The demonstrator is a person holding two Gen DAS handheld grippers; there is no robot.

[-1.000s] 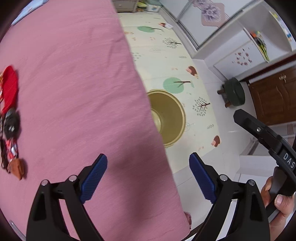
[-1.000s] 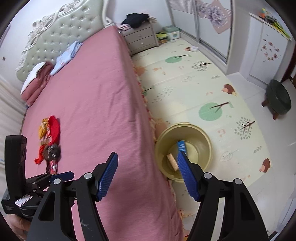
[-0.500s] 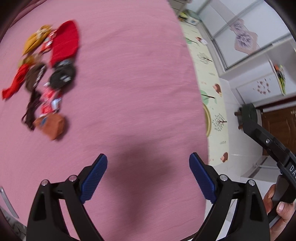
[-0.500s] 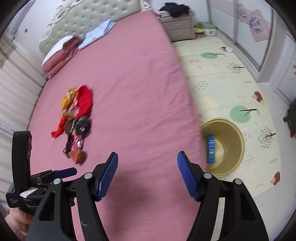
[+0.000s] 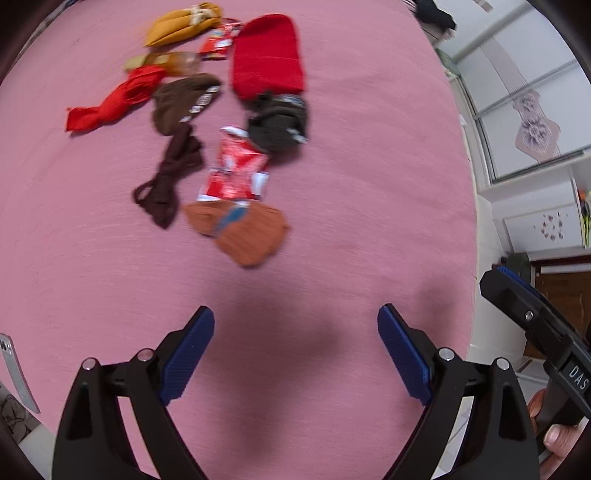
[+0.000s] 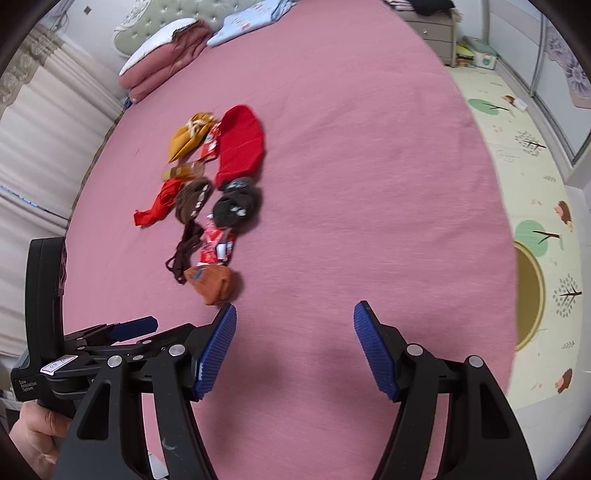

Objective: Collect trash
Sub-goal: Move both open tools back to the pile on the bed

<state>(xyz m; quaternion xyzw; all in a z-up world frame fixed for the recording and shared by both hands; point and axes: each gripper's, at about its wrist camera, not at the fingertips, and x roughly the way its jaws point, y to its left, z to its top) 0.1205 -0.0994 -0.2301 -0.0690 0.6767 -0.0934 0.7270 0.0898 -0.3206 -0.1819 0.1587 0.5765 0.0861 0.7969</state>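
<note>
A red and white snack wrapper [image 5: 234, 171] lies on the pink bed [image 5: 369, 166] in a cluster of small clothes; it also shows in the right wrist view [image 6: 216, 248]. A second red wrapper [image 5: 218, 42] lies by the red hat [image 5: 267, 55]. A tan packet [image 5: 166, 62] lies near the yellow cloth [image 5: 184, 23]. My left gripper [image 5: 295, 345] is open and empty above bare bed, short of the orange sock [image 5: 243, 232]. My right gripper [image 6: 293, 347] is open and empty, right of the orange sock [image 6: 210, 282]. The yellow bin [image 6: 528, 295] stands on the floor at right.
Brown, black and red socks and cloths [image 5: 177, 107] lie mixed with the wrappers. Folded bedding and a pillow [image 6: 166, 55] sit at the bed's head. A patterned play mat [image 6: 517, 155] covers the floor beside the bed. A nightstand [image 6: 432, 26] stands far right.
Both grippers have swung left from the bin and the bed edge toward the cluster of clothes and wrappers, which now lies closer and more central. Both stay open and empty.
</note>
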